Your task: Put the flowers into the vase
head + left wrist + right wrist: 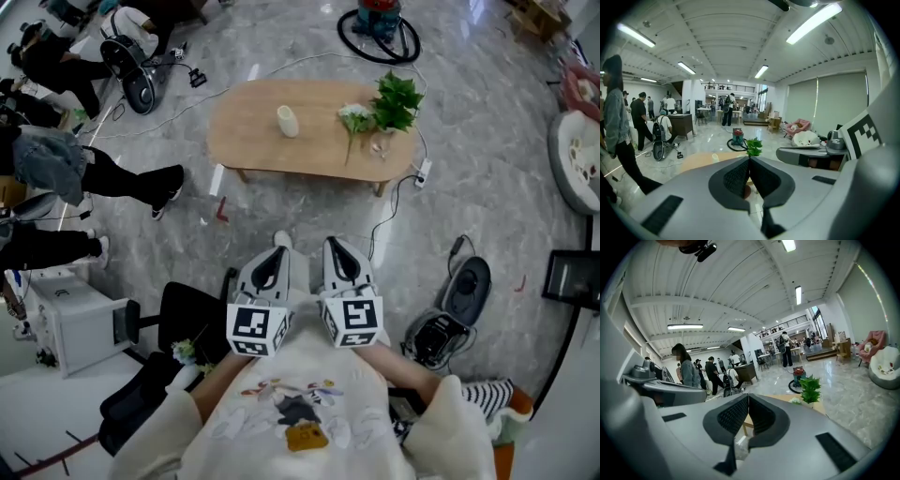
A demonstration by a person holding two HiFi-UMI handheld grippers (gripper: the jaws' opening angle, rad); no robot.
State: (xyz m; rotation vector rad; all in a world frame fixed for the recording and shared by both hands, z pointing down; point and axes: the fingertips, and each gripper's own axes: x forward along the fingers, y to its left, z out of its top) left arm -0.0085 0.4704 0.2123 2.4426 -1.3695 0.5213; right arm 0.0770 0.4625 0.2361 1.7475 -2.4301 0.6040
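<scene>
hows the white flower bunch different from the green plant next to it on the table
The white flowers seem to lie flat on the table, with the stem pointing at the near edge, while the green plant stands upright. The flowers have pale heads, while the plant is all bright green leaves and looks fuller. Both are at the table's right end.

A: Floor?
B: Glossy grey marbled tile floor (487,159), reflective.
A: Furniture?
B: Low oval light-wood table (248,141) mid-room. Dark brown wooden desk (680,123) at the left. Pink upholstered armchair (873,341) by the right wall.
A: Ceiling, light?
B: White ribbed panel ceiling (726,33); long fluorescent tube lamps (813,23), lit.
A: Walls?
B: Pale roller blinds (834,101) drawn over the right-hand windows. Railed mezzanine gallery (785,325) at the far end.
</scene>
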